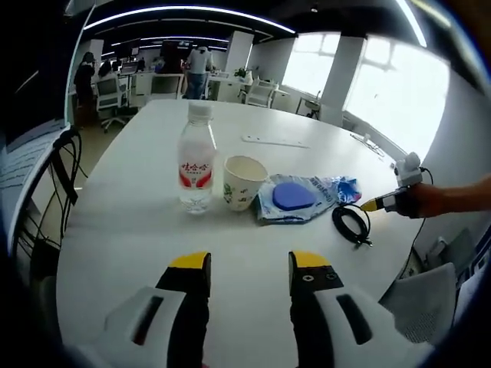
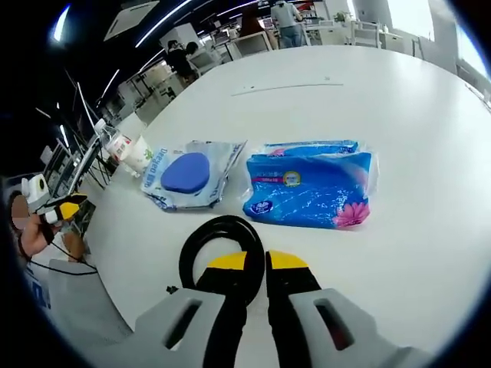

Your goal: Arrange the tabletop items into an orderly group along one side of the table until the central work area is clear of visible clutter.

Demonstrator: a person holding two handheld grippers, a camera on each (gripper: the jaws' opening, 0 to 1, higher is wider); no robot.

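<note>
- In the left gripper view, four items already stand close in one row across the middle of the frame: a water bottle, a paper cup just to its right, then a wet-wipes pack with a blue lid, and a coiled black cable at the right end.
- The left gripper rises from the bottom of this view with its yellow-tipped jaws spread apart and nothing between them — it hangs over bare white table, well short of the row.
- In the right gripper view, the right gripper has its jaws pressed almost together at the near edge of the black cable. I judge it pinches the coil, but the contact itself is hidden under the tips, so I am not sure.
- The same view shows the wet-wipes pack at the middle left, and a blue tissue pack lying just right of it, slightly apart.
- The cup and part of the bottle appear small at the upper left.
- My judgement: the task is well advanced, the items are gathered in one line.
- What remains seems to be the cable — to place it neatly at the end of the group — and perhaps to close the gap at the tissue pack.
</note>
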